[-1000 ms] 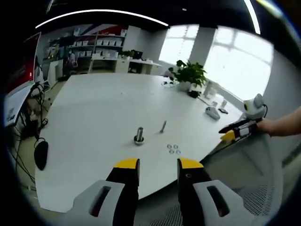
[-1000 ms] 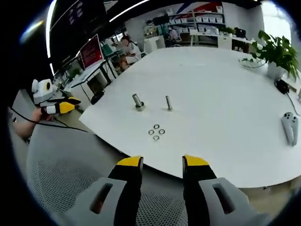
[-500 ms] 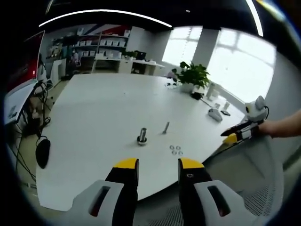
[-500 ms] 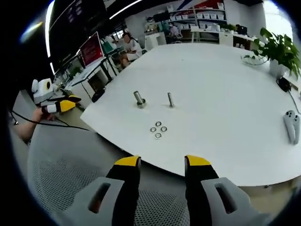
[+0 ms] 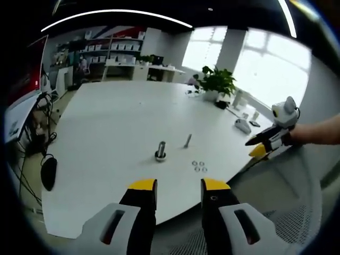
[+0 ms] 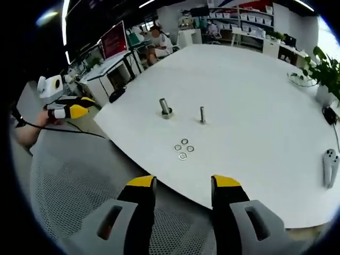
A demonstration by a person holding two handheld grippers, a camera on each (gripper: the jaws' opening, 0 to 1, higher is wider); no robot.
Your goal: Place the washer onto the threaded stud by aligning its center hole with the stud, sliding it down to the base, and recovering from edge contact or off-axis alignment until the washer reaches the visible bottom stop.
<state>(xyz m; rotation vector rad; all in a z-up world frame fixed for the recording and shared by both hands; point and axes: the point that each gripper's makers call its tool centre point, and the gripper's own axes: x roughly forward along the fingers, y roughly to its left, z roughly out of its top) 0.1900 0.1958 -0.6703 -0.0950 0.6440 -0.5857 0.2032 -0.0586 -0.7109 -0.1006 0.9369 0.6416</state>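
On the wide white table (image 6: 249, 90): small silver ring washers (image 6: 183, 148) clustered near a slim upright threaded stud (image 6: 202, 115). Off the table edge, yellow-tipped left gripper (image 5: 177, 186) and right gripper (image 6: 181, 183), both spread apart, empty.

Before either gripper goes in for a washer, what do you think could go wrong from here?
The washers lie flat and close together, so the open right gripper may nudge neighbours or lift two. Two upright pieces stand nearby, a slim stud and a thicker stud; aiming at the wrong one seems possible. The cluster sits near the table edge, so a dropped washer might roll off.
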